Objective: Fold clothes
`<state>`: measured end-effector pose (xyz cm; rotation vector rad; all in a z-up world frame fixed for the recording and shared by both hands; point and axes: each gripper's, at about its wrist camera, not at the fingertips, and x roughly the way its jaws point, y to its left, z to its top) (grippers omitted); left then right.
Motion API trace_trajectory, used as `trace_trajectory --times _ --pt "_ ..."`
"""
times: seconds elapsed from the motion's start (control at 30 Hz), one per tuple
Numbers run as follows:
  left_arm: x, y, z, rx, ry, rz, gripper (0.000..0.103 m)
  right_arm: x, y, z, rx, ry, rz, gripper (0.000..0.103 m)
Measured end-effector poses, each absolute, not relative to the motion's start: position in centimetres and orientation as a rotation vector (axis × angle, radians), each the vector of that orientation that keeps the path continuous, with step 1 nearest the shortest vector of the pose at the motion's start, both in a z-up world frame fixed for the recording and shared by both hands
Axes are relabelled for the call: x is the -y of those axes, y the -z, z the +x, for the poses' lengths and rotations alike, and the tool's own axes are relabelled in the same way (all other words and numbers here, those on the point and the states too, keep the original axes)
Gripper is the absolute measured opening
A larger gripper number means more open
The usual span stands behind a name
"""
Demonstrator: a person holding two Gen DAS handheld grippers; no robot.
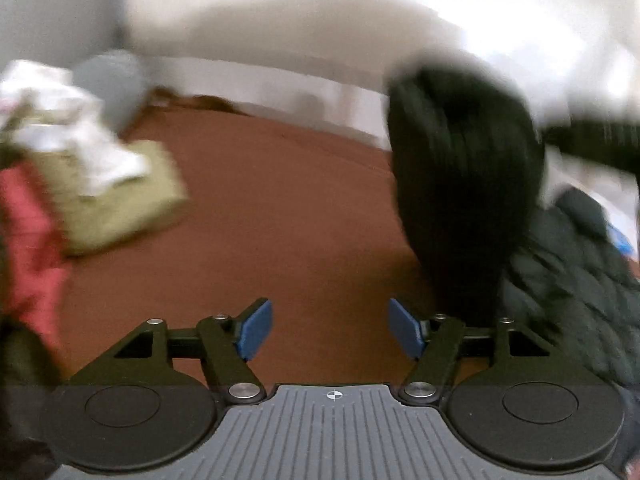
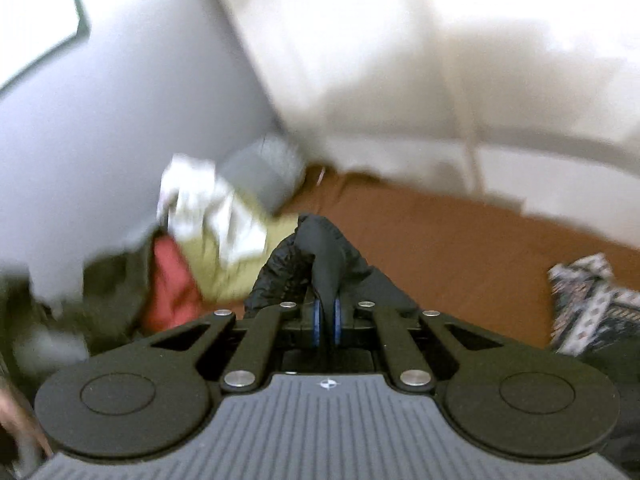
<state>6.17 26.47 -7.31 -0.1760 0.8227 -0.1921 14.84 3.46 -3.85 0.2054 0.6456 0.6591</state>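
Note:
A dark quilted jacket (image 2: 320, 256) hangs lifted from my right gripper (image 2: 327, 322), whose blue pads are shut on a fold of its fabric. In the left wrist view the same dark jacket (image 1: 460, 200) hangs as a blurred dark mass at the right, with its quilted part (image 1: 572, 280) lying lower right. My left gripper (image 1: 331, 330) is open over the brown surface (image 1: 280, 220), with nothing between its blue pads (image 1: 256, 328). It is just left of the hanging jacket.
A pile of clothes lies at the left: an olive-green folded piece (image 1: 120, 200), white cloth (image 1: 80, 136), a red garment (image 1: 24, 232), a grey one (image 1: 112, 84). A patterned cloth (image 2: 592, 304) is at the right. White walls stand behind.

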Motion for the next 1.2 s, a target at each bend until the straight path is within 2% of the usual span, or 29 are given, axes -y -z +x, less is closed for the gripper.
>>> trace_trajectory --times 0.27,0.43,0.63,0.67,0.77,0.8,0.93,1.2 --pt "-13.0 8.0 7.1 -0.794 0.424 -0.148 0.081 7.0 -2.8 15.4 -0.531 -0.57 0.424 0.008" --pt "-5.6 9.1 8.7 -0.784 0.388 -0.055 0.082 11.7 -4.3 14.4 -0.473 -0.551 0.5 0.008" --pt "-0.8 10.0 9.0 -0.784 0.39 0.011 0.082 17.2 -5.5 13.1 -0.399 -0.532 0.555 0.008" --pt "0.0 10.4 9.2 -0.787 0.373 0.022 0.08 18.3 -5.6 12.9 -0.386 -0.529 0.573 0.008" --pt "1.5 11.2 10.3 -0.822 0.344 0.03 0.035 21.8 -5.6 12.1 -0.351 -0.51 0.631 0.008" --pt "1.7 11.2 10.5 -0.821 0.343 0.029 0.03 23.0 -5.5 11.7 -0.341 -0.498 0.65 0.008" --pt "2.8 10.6 10.7 -0.798 0.363 0.051 0.02 27.8 -3.9 9.8 -0.3 -0.425 0.723 0.008" --pt "6.7 11.1 10.0 -0.78 0.434 0.227 0.022 38.2 4.8 4.6 -0.267 -0.158 0.975 0.008"
